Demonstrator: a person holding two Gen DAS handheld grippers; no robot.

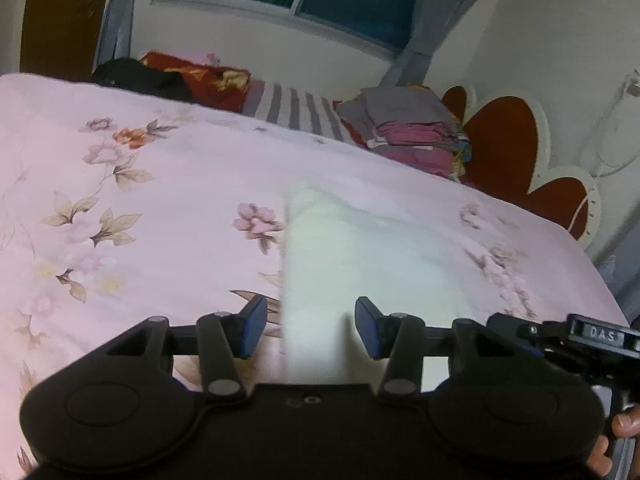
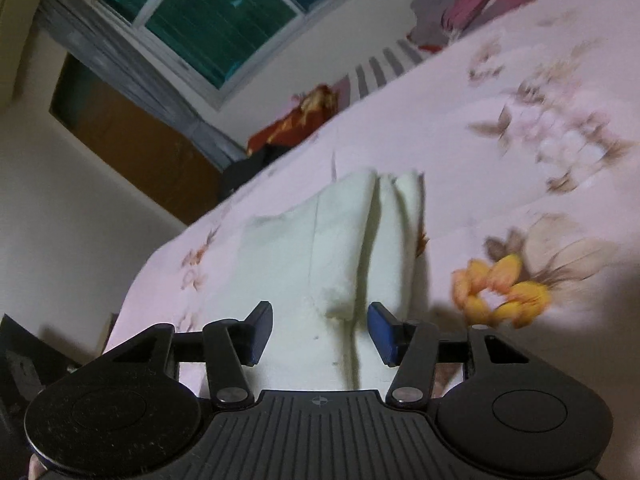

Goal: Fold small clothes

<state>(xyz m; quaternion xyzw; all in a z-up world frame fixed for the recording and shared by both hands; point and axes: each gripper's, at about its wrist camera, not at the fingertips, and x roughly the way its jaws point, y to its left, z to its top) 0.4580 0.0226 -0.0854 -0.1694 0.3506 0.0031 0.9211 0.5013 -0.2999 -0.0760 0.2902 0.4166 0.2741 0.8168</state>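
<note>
A small white garment [image 1: 340, 256] lies partly folded on the pink floral bedsheet [image 1: 160, 200]. My left gripper [image 1: 311, 326] is open, its blue-padded fingers apart over the garment's near end. In the right wrist view the same white garment [image 2: 340, 240] shows lengthwise folds, and my right gripper [image 2: 320, 332] is open just above its near end, holding nothing. The right gripper's body [image 1: 580, 340] shows at the right edge of the left wrist view.
A stack of folded grey and pink clothes [image 1: 412, 132] sits at the bed's far edge by a red heart-shaped headboard [image 1: 500, 148]. A black garment [image 1: 136, 80] and red cloth [image 1: 200, 76] lie at the far left. A window with curtains is behind.
</note>
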